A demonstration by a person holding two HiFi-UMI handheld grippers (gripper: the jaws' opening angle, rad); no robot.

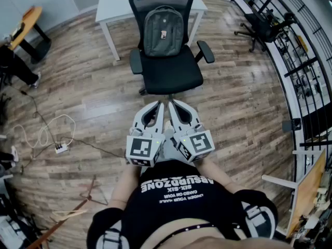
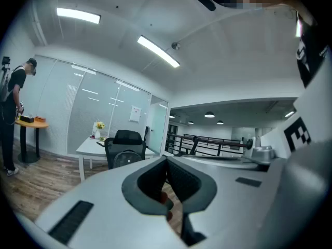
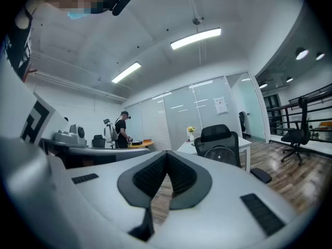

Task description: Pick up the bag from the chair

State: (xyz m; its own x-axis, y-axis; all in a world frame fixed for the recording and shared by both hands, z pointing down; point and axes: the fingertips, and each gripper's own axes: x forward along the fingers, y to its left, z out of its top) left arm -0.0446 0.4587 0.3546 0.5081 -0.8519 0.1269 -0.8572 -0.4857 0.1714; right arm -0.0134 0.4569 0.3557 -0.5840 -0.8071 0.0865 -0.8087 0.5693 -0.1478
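The bag [image 1: 163,31], a grey backpack, stands upright on the seat of the black chair [image 1: 168,74], leaning on the backrest, with a white table [image 1: 114,7] just behind the chair. Both grippers are held side by side close to the person's body, well apart from the chair and pointing toward it. The left gripper [image 1: 157,106] has its jaws together at the tips with nothing between them; in its own view the left gripper [image 2: 167,160] looks toward the chair [image 2: 127,137] and the bag [image 2: 126,157] across the wooden floor [image 1: 78,77]. The right gripper [image 1: 175,104] is likewise closed and empty; in its own view the tips of the right gripper [image 3: 167,154] meet, and the bag [image 3: 220,153] shows on the chair [image 3: 215,134] to the right of them. A white cable [image 1: 49,128] lies on the floor at the left, a second chair [image 1: 262,27] stands by the railing [image 1: 306,61] at the right, and another person [image 3: 122,131] stands at a round table [image 1: 26,22] far off
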